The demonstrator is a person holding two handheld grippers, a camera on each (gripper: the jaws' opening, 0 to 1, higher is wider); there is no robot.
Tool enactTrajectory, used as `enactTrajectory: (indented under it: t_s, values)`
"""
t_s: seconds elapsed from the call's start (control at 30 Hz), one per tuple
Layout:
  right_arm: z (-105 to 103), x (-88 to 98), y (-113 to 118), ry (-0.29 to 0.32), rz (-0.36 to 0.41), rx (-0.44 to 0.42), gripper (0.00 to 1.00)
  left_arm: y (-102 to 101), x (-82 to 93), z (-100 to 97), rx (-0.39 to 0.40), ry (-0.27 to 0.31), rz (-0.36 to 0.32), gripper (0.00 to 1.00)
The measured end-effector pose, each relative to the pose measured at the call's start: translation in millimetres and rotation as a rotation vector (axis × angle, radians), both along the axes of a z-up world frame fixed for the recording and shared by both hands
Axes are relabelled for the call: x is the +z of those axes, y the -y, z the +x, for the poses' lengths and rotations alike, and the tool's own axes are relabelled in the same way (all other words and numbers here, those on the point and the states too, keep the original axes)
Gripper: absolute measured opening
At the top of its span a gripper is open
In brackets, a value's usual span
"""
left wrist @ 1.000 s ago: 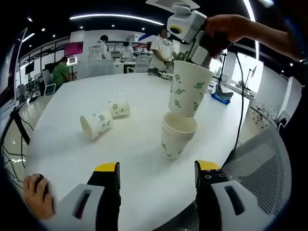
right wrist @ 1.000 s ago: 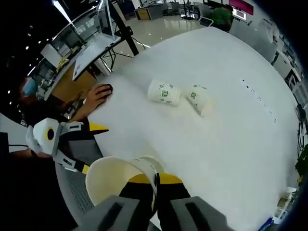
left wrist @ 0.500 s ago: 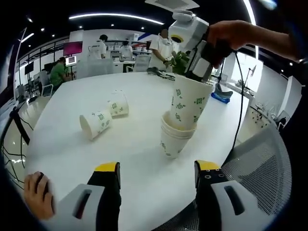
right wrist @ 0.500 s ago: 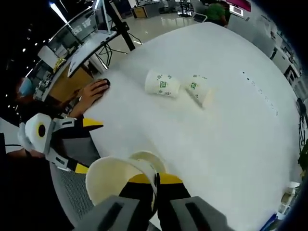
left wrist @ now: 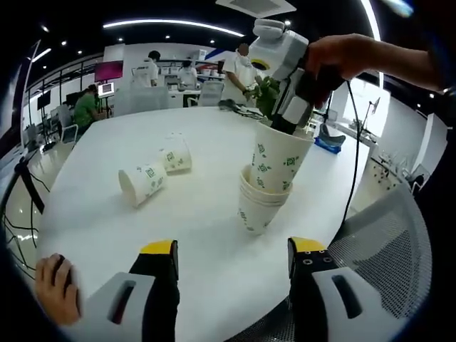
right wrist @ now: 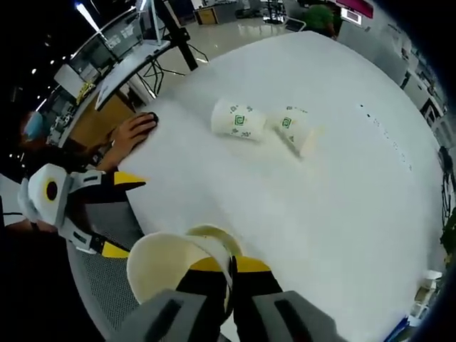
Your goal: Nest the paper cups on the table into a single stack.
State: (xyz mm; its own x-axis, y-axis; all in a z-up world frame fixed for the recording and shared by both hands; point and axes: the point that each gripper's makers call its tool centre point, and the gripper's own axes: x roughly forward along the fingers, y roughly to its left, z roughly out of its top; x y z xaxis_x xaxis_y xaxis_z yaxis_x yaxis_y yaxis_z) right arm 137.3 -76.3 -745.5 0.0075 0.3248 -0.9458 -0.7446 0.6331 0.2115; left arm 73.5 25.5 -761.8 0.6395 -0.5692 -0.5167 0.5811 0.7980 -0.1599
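A white paper cup with green marks point(left wrist: 276, 160) hangs from my right gripper point(left wrist: 291, 122), which is shut on its rim; its base sits inside the upright stack of cups point(left wrist: 258, 205) on the white table point(left wrist: 199, 214). In the right gripper view the held cup point(right wrist: 171, 274) is pinched at its rim between my jaws point(right wrist: 229, 274), over the stack's open mouth point(right wrist: 210, 234). Two more cups lie on their sides, one point(left wrist: 143, 184) nearer and one point(left wrist: 176, 154) behind it, seen also as cup point(right wrist: 237, 120) and cup point(right wrist: 298, 132). My left gripper point(left wrist: 231, 260) stands open over the table's near edge.
A hand point(left wrist: 57, 285) rests on the table at the lower left. A mesh chair point(left wrist: 385, 235) stands to the right of the table. Several people point(left wrist: 239, 71) and desks are far behind. A cable point(left wrist: 351, 157) hangs from the right gripper.
My right gripper has lowered the held cup from above the stack until its base entered the top cup. The left gripper has stayed still.
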Motion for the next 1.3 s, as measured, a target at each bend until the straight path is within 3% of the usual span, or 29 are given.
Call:
enactTrajectory:
  t_s: [0.73,1.3]
  values:
    - [1,-15.8,4,-0.001,-0.016,0.009,0.01,-1,-0.2,0.0,0.004,-0.004,0.001,0.61]
    - [3,-5.3,6,0.022,0.01,-0.009,0.09,-1,-1.9,0.6,0.002,-0.006,0.003,0.61]
